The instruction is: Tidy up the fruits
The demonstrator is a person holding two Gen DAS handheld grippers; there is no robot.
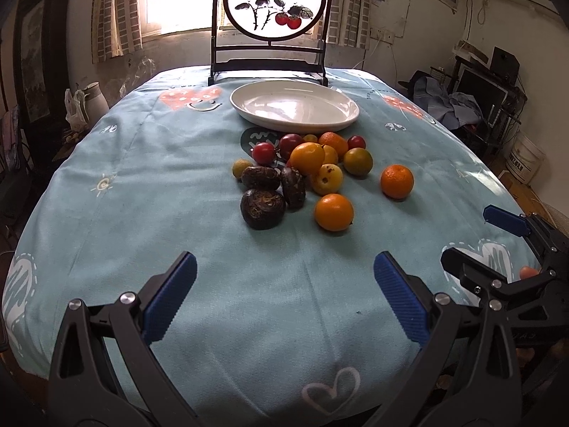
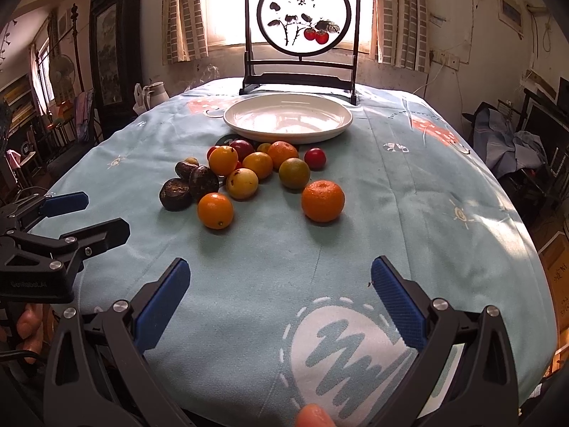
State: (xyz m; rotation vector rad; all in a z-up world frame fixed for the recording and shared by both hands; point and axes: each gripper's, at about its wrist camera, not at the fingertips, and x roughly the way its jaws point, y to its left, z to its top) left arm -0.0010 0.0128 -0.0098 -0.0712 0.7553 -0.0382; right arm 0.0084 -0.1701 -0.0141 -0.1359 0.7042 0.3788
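Observation:
A pile of fruit (image 1: 306, 170) (image 2: 249, 174) lies mid-table: oranges, yellow and red small fruits, three dark brown wrinkled ones (image 1: 263, 208). One mandarin (image 1: 397, 181) (image 2: 323, 200) sits apart to the right. Behind the pile stands an empty white plate (image 1: 295, 106) (image 2: 288, 117). My left gripper (image 1: 284, 299) is open near the front edge, nothing between its fingers. My right gripper (image 2: 279, 295) is also open and empty, to the right of the left one. Each gripper shows in the other's view, the right gripper (image 1: 476, 236) and the left gripper (image 2: 96, 215).
A light blue patterned cloth (image 1: 177, 195) covers the table. A dark-framed round painted screen (image 1: 275, 17) (image 2: 302, 28) stands behind the plate at the far edge. A fingertip (image 2: 313, 416) shows at the bottom of the right wrist view. Furniture and clutter surround the table.

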